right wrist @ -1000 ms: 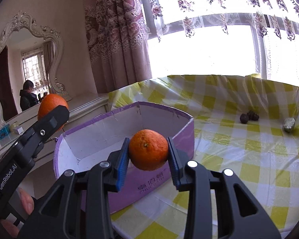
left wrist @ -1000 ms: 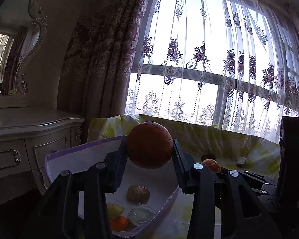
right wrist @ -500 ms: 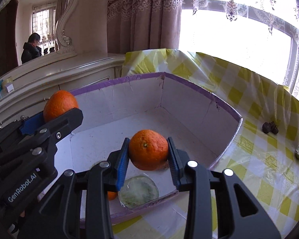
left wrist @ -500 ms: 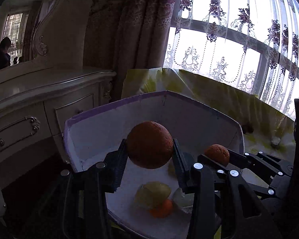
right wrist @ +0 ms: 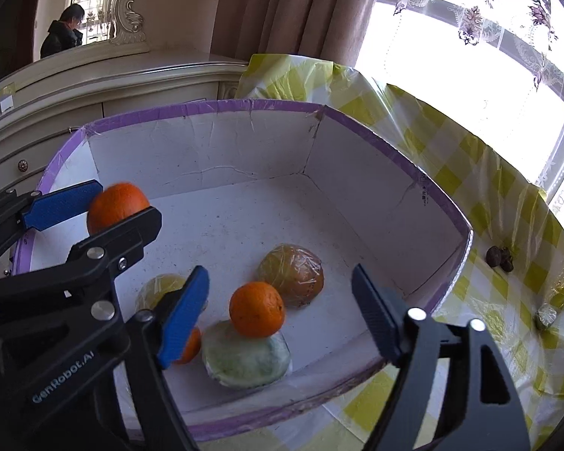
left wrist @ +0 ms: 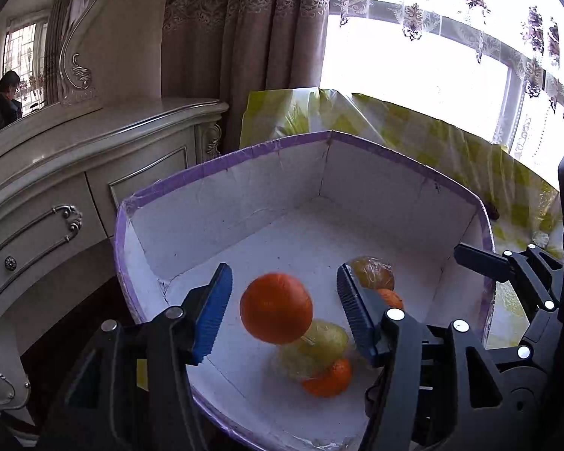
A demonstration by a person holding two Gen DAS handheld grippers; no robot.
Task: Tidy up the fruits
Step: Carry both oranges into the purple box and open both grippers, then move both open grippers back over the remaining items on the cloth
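Note:
A purple-rimmed white box (left wrist: 222, 165) (right wrist: 406, 158) stands on the checked tablecloth. Both grippers are above it with jaws spread. My left gripper (left wrist: 284, 312) is open; a large orange (left wrist: 276, 314) hangs free between its pads, touching neither. It also shows in the right wrist view (right wrist: 116, 206). My right gripper (right wrist: 280, 315) is open; a smaller orange (right wrist: 256, 309) is loose between its pads, over a wrapped green fruit (right wrist: 244, 357). Wrapped fruits (right wrist: 291, 274) and another small orange (left wrist: 327, 377) lie in the box.
A cream dresser (left wrist: 56, 173) with a mirror stands left of the box. Curtains and a bright window are behind. On the cloth right of the box lie dark small items (right wrist: 500, 257) and a foil-wrapped piece (right wrist: 545, 315).
Both grippers have tilted down over the box and opened. Both oranges, gripped before, are now released and falling into the box.

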